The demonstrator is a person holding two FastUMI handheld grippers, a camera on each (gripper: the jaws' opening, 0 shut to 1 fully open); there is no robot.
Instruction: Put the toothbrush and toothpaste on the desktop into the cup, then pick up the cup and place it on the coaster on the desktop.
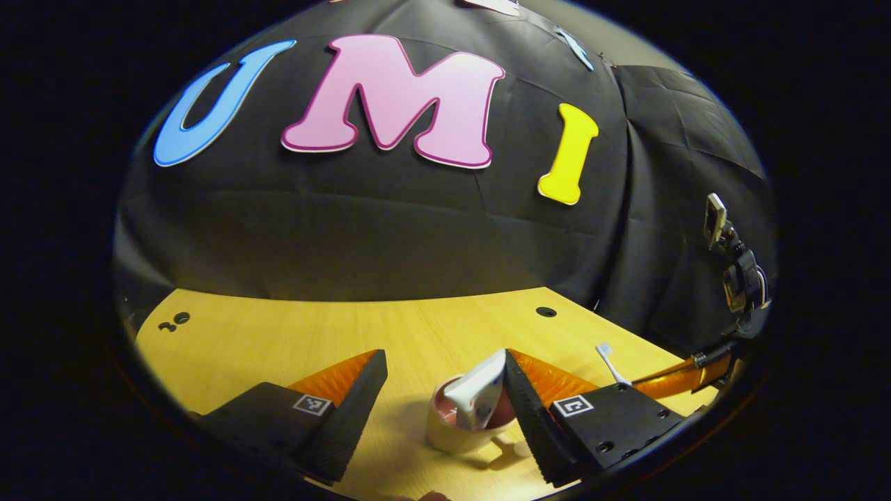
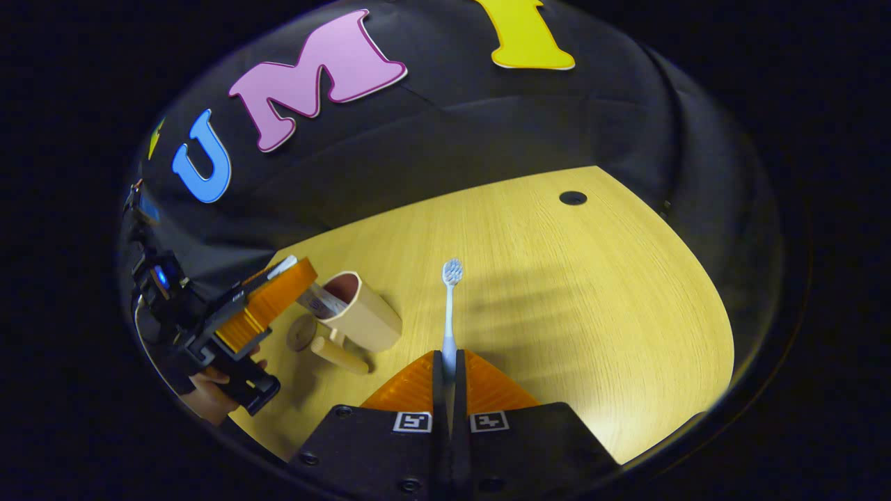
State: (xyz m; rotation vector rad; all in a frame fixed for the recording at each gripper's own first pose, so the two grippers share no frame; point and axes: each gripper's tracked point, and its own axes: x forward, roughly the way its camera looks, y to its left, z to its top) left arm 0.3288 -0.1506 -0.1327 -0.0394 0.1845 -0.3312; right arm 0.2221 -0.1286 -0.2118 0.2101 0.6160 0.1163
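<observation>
A beige cup with a side handle stands on the wooden desktop, between my left gripper's fingers. A white toothpaste tube stands slanted inside it and leans against one fingertip. My left gripper is open wide. My right gripper is shut on the handle of a pale blue toothbrush, which points bristles forward, level over the desktop. The cup with the toothpaste tube sits to its left, under the left gripper. The toothbrush head also shows in the left gripper view.
Round holes mark the desktop at the far edge and far left. A hand holds the left gripper. A small round tan piece lies by the cup's base. Bare wood spreads to the right of the toothbrush.
</observation>
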